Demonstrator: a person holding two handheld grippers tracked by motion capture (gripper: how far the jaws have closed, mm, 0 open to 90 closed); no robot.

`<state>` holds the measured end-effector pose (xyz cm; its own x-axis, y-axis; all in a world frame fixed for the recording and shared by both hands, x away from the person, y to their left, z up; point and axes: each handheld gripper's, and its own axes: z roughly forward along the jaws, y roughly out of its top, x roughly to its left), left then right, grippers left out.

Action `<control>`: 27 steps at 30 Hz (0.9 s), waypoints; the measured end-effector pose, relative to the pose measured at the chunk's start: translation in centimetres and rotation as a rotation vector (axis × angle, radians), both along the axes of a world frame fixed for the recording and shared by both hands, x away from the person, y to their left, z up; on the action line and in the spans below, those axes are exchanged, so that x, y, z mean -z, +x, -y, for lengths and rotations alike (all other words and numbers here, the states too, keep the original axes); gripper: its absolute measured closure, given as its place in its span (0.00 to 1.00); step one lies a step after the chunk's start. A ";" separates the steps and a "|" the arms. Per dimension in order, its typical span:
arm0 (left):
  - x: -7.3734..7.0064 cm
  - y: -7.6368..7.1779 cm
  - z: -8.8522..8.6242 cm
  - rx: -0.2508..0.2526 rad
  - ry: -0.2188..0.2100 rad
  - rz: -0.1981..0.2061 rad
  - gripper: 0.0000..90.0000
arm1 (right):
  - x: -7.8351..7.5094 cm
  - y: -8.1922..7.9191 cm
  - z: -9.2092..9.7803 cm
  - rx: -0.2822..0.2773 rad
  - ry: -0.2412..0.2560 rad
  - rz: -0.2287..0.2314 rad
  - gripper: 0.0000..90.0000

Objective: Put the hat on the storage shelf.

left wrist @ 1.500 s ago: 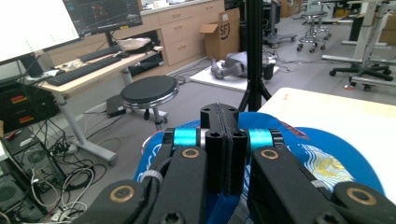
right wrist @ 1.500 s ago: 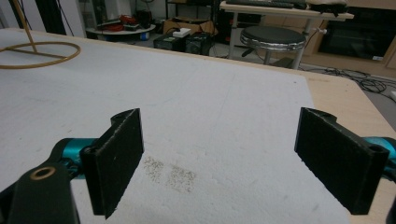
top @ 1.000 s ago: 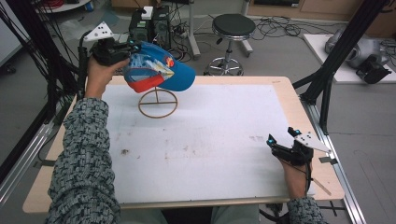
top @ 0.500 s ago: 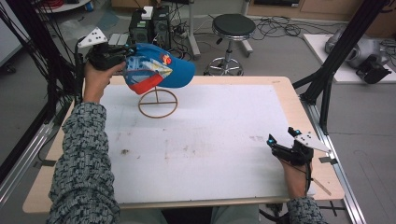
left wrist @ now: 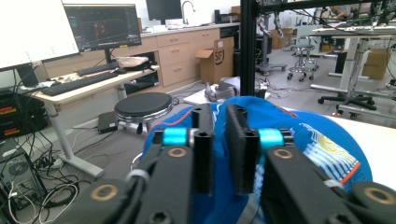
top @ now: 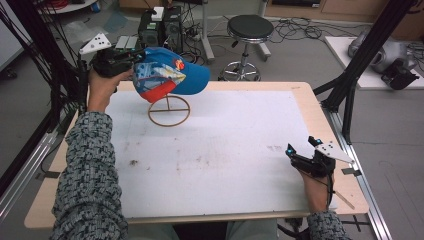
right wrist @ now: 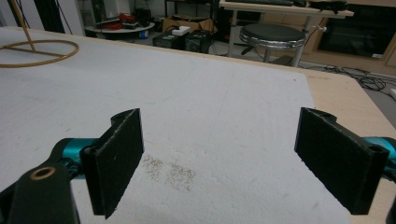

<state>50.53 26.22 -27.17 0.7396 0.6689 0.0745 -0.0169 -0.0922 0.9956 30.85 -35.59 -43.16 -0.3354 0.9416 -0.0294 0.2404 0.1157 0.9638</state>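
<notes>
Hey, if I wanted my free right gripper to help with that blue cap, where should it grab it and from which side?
Probably the brim of the blue cap, approached from the right side of the table. The brim is the thin, stiff edge jutting right, away from the left gripper clamped on the cap's back, and it hangs above the wire stand. The right gripper is open, wide enough to slide over it.

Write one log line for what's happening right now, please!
left gripper: shut on blue cap above ring stand | right gripper: open, empty, low over white mat
</notes>
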 end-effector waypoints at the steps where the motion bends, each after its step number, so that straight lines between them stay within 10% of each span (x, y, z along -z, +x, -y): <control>1: 0.0 0.0 0.0 0.000 0.000 0.000 0.86 | 0.0 0.0 0.0 -0.002 0.001 0.000 0.16; 27: -0.8 -1.9 -2.0 -0.044 -0.028 0.021 0.66 | 0.0 0.1 -0.2 -0.006 -0.004 0.002 0.16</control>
<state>48.67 28.24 -26.38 0.7079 0.7028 0.0705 -0.0342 -0.0656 0.9973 30.94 -35.37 -43.14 -0.3410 0.9394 -0.0339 0.2376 0.1211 0.9638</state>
